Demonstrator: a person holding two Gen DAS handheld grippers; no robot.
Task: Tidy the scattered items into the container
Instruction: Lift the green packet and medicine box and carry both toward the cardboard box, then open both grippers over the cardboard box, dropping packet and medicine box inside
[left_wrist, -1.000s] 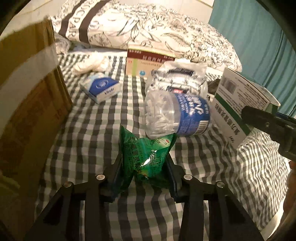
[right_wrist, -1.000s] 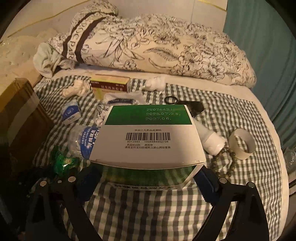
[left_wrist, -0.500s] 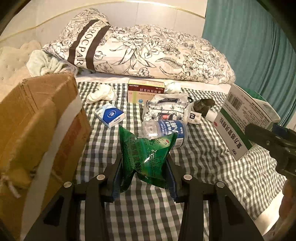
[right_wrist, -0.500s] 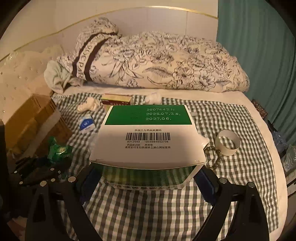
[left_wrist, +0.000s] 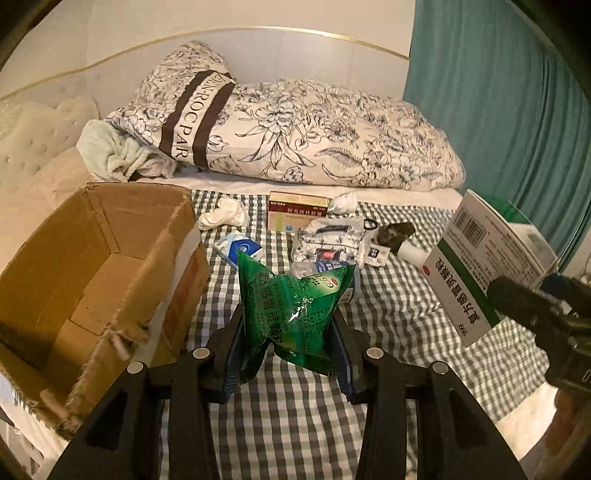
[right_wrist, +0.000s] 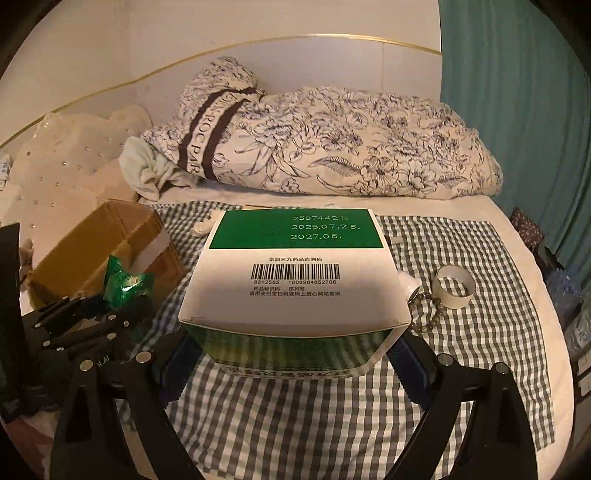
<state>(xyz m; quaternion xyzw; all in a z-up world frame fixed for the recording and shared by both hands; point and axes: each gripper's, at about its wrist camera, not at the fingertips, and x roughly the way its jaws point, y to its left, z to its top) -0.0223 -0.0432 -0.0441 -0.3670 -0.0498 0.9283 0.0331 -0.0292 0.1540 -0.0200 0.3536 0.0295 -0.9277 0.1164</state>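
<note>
Moved: both grippers have risen off the checked bedsheet (left_wrist: 295, 424), loads clamped.
Left gripper (left_wrist: 291, 354): narrow, pinching crinkly green foil sachet (left_wrist: 291, 306); light, slippery.
Right gripper (right_wrist: 291, 363): wide, squeezing white-and-green cardboard medicine box (right_wrist: 295, 284); stiff, crushable.
Brown cardboard carton (left_wrist: 92, 280): bed's left edge.

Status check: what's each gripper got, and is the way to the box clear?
Left gripper shut on green packet. Right gripper shut on white-and-green carton. Cardboard box open at left, nothing between it and the packet. Other clutter lies on the checked blanket.

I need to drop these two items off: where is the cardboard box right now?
The cardboard box sits open at the left edge of the checked bedspread, left of the left gripper with its green packet.
</note>
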